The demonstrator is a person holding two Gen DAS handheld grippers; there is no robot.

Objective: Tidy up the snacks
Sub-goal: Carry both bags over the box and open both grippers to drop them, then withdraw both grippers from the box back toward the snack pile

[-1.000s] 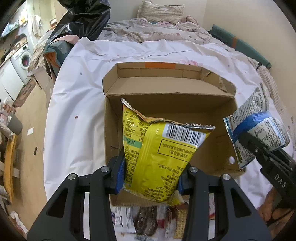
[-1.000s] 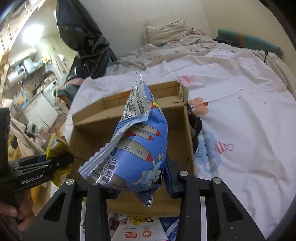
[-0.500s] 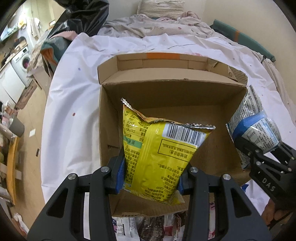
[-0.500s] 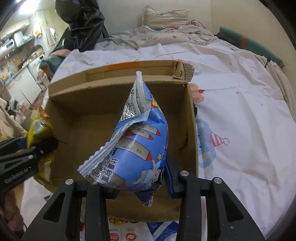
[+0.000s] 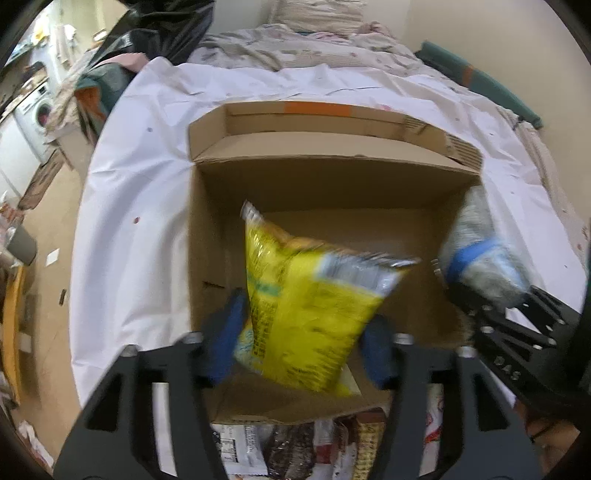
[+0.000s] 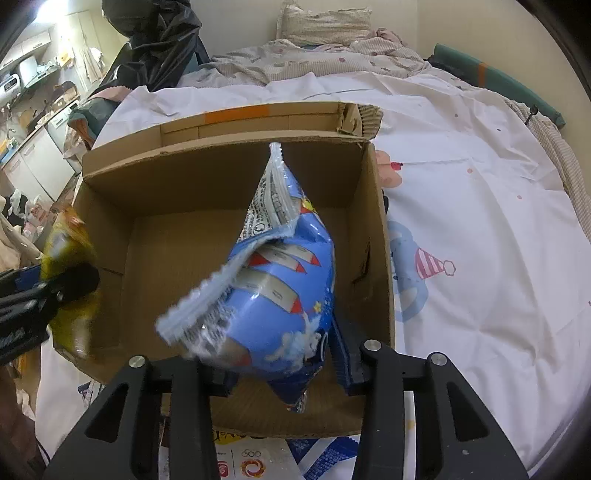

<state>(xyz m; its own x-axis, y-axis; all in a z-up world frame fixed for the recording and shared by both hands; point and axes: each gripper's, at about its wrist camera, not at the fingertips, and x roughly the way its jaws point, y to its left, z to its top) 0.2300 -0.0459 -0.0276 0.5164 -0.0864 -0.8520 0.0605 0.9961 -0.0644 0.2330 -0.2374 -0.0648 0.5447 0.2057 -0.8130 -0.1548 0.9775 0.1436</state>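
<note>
Jaws of the left gripper (image 5: 303, 343) look spread around a blurred yellow bag (image 5: 310, 314); the right gripper (image 6: 284, 363) clamps a blue bag (image 6: 280, 295). Both hang over the bare-floored cardboard box (image 6: 221, 173) on the bed (image 6: 480, 184). More snack packets (image 5: 295, 450) wait nearer.

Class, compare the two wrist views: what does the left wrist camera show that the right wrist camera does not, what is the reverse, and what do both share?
Only the left wrist view shows the washing machine and the yellow bag's printed back.

Only the right wrist view shows the party-hat print on the sheet and the blue bag's rocket artwork.

Both show the open cardboard box, the bed pillow, the black plastic bag, and loose snack packets in front of the box.
</note>
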